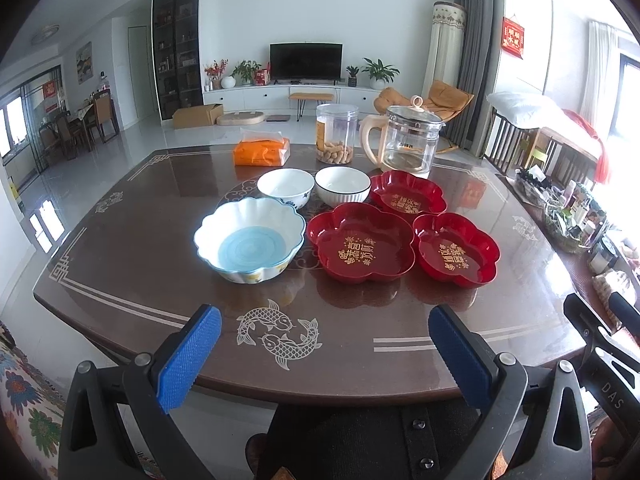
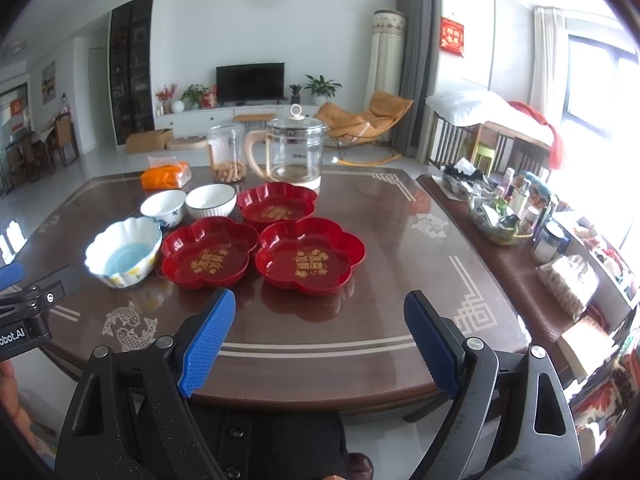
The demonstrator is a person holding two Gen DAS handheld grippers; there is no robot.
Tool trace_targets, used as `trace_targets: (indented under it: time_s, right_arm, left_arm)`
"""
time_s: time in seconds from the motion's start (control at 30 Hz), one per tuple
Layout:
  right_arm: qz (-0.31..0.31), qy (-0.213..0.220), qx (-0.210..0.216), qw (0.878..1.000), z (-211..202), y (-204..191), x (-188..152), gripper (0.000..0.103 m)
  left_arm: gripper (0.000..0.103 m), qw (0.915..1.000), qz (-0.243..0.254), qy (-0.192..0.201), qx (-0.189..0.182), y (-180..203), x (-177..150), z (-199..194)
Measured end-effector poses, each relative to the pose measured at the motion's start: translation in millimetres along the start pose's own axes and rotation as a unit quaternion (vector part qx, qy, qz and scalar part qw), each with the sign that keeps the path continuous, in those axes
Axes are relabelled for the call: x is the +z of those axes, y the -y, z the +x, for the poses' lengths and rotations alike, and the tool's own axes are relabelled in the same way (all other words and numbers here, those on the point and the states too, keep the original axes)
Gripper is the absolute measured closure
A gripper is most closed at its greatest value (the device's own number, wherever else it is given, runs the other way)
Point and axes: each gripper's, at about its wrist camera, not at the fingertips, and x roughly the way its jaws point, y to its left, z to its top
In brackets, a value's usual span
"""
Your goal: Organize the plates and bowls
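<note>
dishes sat grouped near the middle of a dark brown glossy table [image 1: 132, 280] with pale line borders and a pair of fish drawn near its front edge. at the left of the group stood a large scalloped bowl [image 1: 250, 239], white outside with a light blue floor and small yellow marks low on its wall. behind it were two smaller white bowls side by side: a blue-patterned bowl [image 1: 285, 187] on the left and a ribbed bowl with a dark rim [image 1: 342, 185] on the right. three red flower-shaped plates with gold lettering filled the right side: a front-left red plate [image 1: 360, 242] just beside the scalloped bowl, a front-right red plate [image 1: 457, 249] next to it, and a rear red plate [image 1: 408, 193] behind them, close to the ribbed bowl. all the dishes looked empty and upright.

behind the dishes stood a glass kettle [image 1: 408, 142] with a cream handle, a clear jar of snacks [image 1: 336, 134] and an orange tissue pack [image 1: 262, 151].

the left tongs [image 1: 325, 334] hung over the table's near edge with blue pads spread wide and nothing between them. the right tongs [image 2: 319, 318] were likewise wide apart and empty, just short of the front-right red plate.
</note>
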Motion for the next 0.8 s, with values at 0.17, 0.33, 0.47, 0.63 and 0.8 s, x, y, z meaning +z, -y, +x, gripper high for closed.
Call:
trace_targets:
  time_s: [0.17, 0.33, 0.47, 0.63, 0.8]
  right_arm:
    - [0.036, 0.012, 0.005, 0.999, -3.3, 22.6, -2.9, 0.014]
    - [0.043, 0.002, 0.017, 0.999, 7.4, 27.1, -6.4, 0.014]
    - [0.032, 0.006, 0.033, 0.999, 9.4, 20.3, -11.2, 0.014]
    - [0.022, 0.01, 0.025, 0.999, 11.9, 17.3, -13.5, 0.014]
    - [0.038, 0.015, 0.014, 0.999, 19.8, 20.9, -14.2, 0.014]
  left_arm:
    - [0.0, 0.9994, -0.012, 0.017, 0.027, -9.1, -4.9, -15.0]
    - [0.0, 0.9985, -0.025, 0.014, 0.047, -20.5, -13.3, -14.3]
    - [0.0, 0.9983, -0.024, -0.001, 0.053, -24.1, -15.5, -4.4]
    - [0.0, 0.9986, -0.019, -0.008, 0.048, -26.8, -16.2, 10.2]
    - [0.0, 0.9988, -0.005, -0.013, 0.047, -25.3, -17.5, 32.7]
